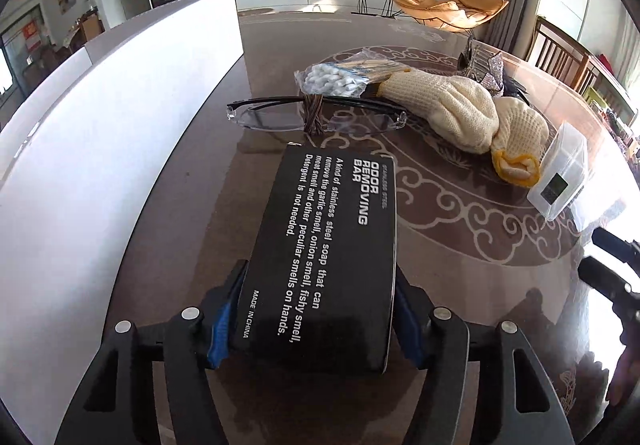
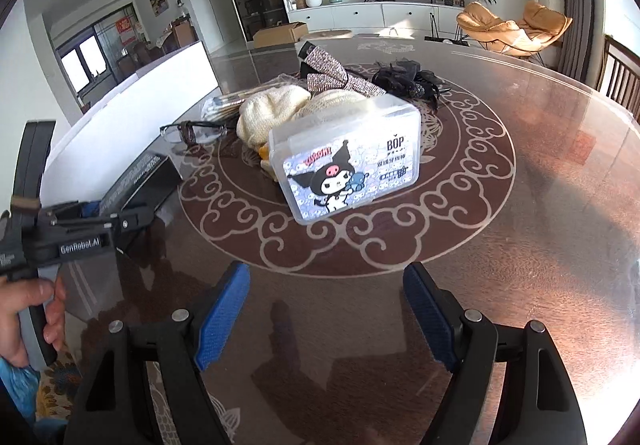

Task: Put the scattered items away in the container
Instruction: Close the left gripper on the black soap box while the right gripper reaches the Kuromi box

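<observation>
While blue ribbed pads (image 1: 224, 329) clamp it, matte rectangular box (image 1: 324, 245) gleams.

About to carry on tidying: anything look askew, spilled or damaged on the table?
Nothing spilled or damaged. The clear plastic case stands tipped up against the knit gloves rather than flat, and the eyeglasses lie beside the cotton swabs.

I count one black box (image 1: 320, 257), one pair of glasses (image 1: 316, 117), one bag of cotton swabs (image 1: 336, 79), two cream knit gloves (image 1: 456, 113), one clear plastic case (image 2: 344, 161), one glittery bow (image 2: 332, 79), one black lace piece (image 2: 404, 79) and one white container (image 1: 120, 117); two grippers, left (image 1: 316, 309) and right (image 2: 326, 317)
</observation>
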Available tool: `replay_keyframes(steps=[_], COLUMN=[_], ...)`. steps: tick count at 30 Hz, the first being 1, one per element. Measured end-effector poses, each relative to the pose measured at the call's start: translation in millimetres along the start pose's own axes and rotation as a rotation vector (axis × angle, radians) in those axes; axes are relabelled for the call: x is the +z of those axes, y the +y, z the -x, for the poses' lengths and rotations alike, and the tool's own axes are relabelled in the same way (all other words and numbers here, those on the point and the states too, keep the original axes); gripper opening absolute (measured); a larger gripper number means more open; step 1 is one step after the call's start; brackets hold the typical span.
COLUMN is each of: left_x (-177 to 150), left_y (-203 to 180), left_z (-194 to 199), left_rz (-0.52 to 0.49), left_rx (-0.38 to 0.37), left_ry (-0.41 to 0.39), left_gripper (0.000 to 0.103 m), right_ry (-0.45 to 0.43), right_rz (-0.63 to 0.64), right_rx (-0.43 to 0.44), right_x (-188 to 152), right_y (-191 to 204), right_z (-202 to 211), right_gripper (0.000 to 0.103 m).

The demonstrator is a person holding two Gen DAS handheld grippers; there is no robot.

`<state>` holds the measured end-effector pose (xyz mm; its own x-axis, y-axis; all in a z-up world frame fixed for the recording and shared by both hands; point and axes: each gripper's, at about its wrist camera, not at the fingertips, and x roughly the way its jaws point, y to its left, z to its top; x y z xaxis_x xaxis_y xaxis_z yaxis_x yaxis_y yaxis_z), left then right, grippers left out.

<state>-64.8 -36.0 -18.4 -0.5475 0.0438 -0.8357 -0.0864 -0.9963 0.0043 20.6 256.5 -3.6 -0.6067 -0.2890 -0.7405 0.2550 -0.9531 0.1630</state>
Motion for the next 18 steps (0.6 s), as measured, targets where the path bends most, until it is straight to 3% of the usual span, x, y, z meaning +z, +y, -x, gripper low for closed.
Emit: replay_keyframes(steps=[5, 8, 12, 18], left_x=[-3.1, -4.0, -6.1, -6.9], left_y=[-4.0, -4.6, -4.5, -4.8], left_z=[2.6, 2.0, 2.1, 2.9], left_rz=[-0.006, -0.009, -0.024, -0.02], left_rx=[-0.007, -0.013, -0.024, -0.034], left_ry=[-0.007, -0.005, -0.006, -0.008], left_gripper=[0.063, 0.063, 0.063, 0.063], right_ry=[-0.14, -0.072, 0.012, 0.052], right_rz=[0.06, 0.05, 0.013, -0.075], right_rx=[-0.034, -0.11, -0.15, -0.139], right_x=[65.7, 86.9, 64.5, -1.0], right_y=[22.4, 18.7, -8.6, -57.2], right_z=[5.9, -19.8, -27.9, 14.1], right_gripper=[0.08, 0.08, 0.08, 0.08])
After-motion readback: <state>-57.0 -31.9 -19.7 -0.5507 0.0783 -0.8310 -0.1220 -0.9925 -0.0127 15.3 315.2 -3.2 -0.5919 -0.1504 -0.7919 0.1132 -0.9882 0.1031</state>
